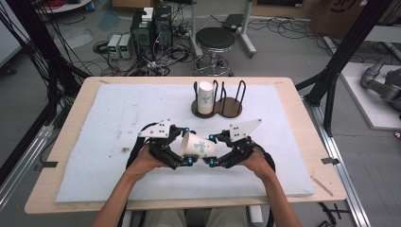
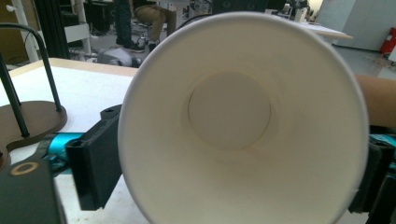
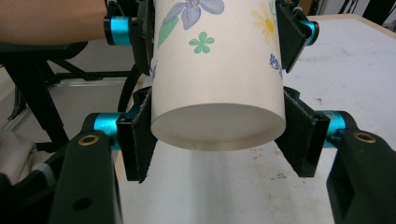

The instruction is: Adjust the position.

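Count on the surface (image 1: 118, 109)

Two paper cups: one (image 1: 197, 146) at 6 o'clock, one (image 1: 204, 97) at 12 in the single cup holder (image 1: 229, 107); two hand-held grippers (image 1: 185, 146) (image 1: 213, 149).

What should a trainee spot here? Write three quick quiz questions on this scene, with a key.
1. True or false: the paper cup between the left gripper and the right gripper stands upright.
2. Which end of the paper cup faces the left gripper? A) the open mouth B) the closed base C) the flowered side
3. Fill the gap: in the high view, the second cup stands in the ___ place of the cup holder.

Key: 1 false, it lies on its side; 2 A; 3 left.
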The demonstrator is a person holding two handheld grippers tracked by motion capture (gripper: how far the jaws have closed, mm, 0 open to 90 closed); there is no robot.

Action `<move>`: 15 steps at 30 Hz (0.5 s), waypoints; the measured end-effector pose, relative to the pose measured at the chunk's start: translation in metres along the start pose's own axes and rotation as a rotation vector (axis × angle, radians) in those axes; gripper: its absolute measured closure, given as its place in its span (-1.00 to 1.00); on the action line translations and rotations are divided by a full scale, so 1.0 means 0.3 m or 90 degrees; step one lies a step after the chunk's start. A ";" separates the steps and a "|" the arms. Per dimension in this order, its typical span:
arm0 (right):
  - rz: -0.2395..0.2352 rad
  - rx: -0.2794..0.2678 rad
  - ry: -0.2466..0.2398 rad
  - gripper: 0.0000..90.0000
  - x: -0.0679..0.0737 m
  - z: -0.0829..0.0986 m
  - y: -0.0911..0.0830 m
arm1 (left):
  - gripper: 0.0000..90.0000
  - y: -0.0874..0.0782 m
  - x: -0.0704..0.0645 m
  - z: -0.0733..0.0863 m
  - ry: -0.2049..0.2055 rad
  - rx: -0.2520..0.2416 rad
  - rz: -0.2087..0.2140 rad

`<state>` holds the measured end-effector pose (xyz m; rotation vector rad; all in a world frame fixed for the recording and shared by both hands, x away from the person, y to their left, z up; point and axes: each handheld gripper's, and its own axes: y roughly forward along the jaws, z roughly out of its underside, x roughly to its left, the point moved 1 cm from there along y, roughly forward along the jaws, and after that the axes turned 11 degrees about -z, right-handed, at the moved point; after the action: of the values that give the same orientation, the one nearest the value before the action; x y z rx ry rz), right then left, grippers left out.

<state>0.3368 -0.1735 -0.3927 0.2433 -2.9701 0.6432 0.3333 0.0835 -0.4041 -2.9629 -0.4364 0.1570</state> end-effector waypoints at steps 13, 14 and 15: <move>-0.005 0.007 0.003 -0.18 -0.002 0.002 0.006 | -0.44 -0.005 0.001 -0.001 0.005 -0.010 0.019; -0.005 0.007 0.003 -0.17 -0.002 0.002 0.006 | -0.44 -0.005 0.000 -0.001 0.005 -0.012 0.019; -0.007 0.006 -0.002 -0.17 -0.003 0.002 0.007 | -0.43 -0.006 0.000 -0.001 0.005 -0.010 0.020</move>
<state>0.3373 -0.1717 -0.3942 0.2613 -2.9677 0.6567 0.3328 0.0850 -0.4034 -2.9864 -0.3932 0.1453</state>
